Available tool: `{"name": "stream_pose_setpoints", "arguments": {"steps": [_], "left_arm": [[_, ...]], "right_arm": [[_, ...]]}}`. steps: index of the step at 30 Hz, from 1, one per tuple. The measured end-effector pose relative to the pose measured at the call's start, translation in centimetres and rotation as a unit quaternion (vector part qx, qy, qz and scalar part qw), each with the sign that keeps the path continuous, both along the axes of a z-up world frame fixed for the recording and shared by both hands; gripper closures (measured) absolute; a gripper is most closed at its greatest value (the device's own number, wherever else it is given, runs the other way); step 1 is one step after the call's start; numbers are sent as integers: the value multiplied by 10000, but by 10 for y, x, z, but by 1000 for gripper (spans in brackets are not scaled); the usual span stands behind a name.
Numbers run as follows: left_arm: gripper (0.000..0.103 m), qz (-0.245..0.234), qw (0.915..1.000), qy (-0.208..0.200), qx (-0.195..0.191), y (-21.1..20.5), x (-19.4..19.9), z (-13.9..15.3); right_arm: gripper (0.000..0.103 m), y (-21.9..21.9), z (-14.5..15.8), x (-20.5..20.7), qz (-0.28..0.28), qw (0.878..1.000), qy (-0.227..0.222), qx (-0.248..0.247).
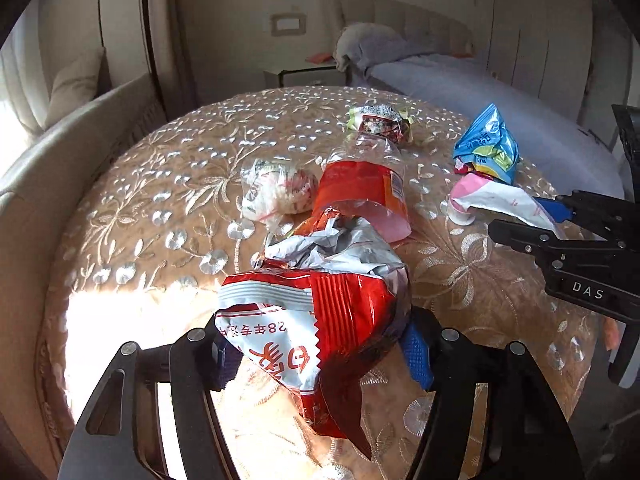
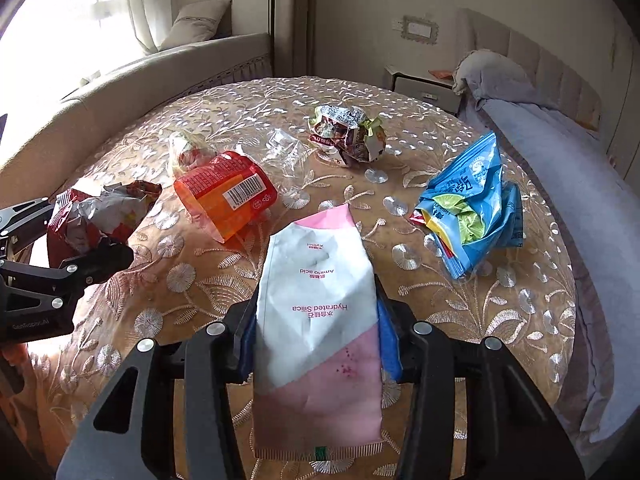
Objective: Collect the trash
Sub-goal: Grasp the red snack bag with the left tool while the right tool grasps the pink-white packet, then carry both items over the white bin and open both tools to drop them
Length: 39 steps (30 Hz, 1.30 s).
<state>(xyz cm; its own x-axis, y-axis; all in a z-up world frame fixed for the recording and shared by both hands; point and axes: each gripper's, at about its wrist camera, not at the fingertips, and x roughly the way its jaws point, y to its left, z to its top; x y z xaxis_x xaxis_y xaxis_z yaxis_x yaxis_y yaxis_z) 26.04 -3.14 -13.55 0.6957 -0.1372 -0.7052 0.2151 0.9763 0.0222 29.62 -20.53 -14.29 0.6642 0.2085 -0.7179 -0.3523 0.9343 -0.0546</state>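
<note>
My left gripper (image 1: 320,344) is shut on a crumpled red and white snack bag (image 1: 316,312), seen from the side in the right wrist view (image 2: 96,220). My right gripper (image 2: 316,340) is shut on a flattened pink and white toothpaste tube (image 2: 320,320), which also shows in the left wrist view (image 1: 496,200). On the round table lie a crushed clear bottle with an orange label (image 2: 228,196), a blue snack bag (image 2: 472,208), a crumpled printed wrapper (image 2: 348,136) and a clear bag with white wadding (image 1: 276,192).
The round table (image 2: 460,320) has a beige embroidered cloth under clear plastic. A bed with grey-blue bedding (image 2: 560,168) stands close on the right. A curved sofa (image 2: 160,72) lies behind the table, and a nightstand (image 2: 424,84) at the back.
</note>
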Motion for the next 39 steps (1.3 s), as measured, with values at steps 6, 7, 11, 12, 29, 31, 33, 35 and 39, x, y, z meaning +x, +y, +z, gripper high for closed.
{"name": "stream_pose_setpoints", "arguments": {"steps": [6,7,11,12,29,31,33,35,39], "left_arm": [[39,-190,9997,-172,22,-18,-19,17],[39,-215,9996,-203,44,-22,-22,19],[39,-399,9987,-301,44,-38,-34,28],[39,-479,9983,-326,43,-43,-37,31],[39,-2489,9672,-425,290,-231,-93,31],[39,-2782,9591,-357,392,-258,-100,21],[39,-3087,9498,-248,446,-283,-105,9],[39,-3345,9410,-111,505,-305,-110,-4],[39,-3740,9253,127,620,-342,-115,-32]], "right_arm": [[55,-15,21,-20,-117,9996,-218,149],[55,-19,24,-25,-155,9994,-239,178],[55,-33,32,-38,-265,9987,-362,236],[55,-36,34,-39,-297,9985,-398,243],[55,-181,49,-144,-1745,9819,-701,247],[55,-199,42,-155,-1943,9787,-618,240],[55,-219,32,-165,-2115,9757,-511,242],[55,-236,21,-174,-2273,9727,-387,246],[55,-263,-3,-186,-2516,9674,-125,264]]}}
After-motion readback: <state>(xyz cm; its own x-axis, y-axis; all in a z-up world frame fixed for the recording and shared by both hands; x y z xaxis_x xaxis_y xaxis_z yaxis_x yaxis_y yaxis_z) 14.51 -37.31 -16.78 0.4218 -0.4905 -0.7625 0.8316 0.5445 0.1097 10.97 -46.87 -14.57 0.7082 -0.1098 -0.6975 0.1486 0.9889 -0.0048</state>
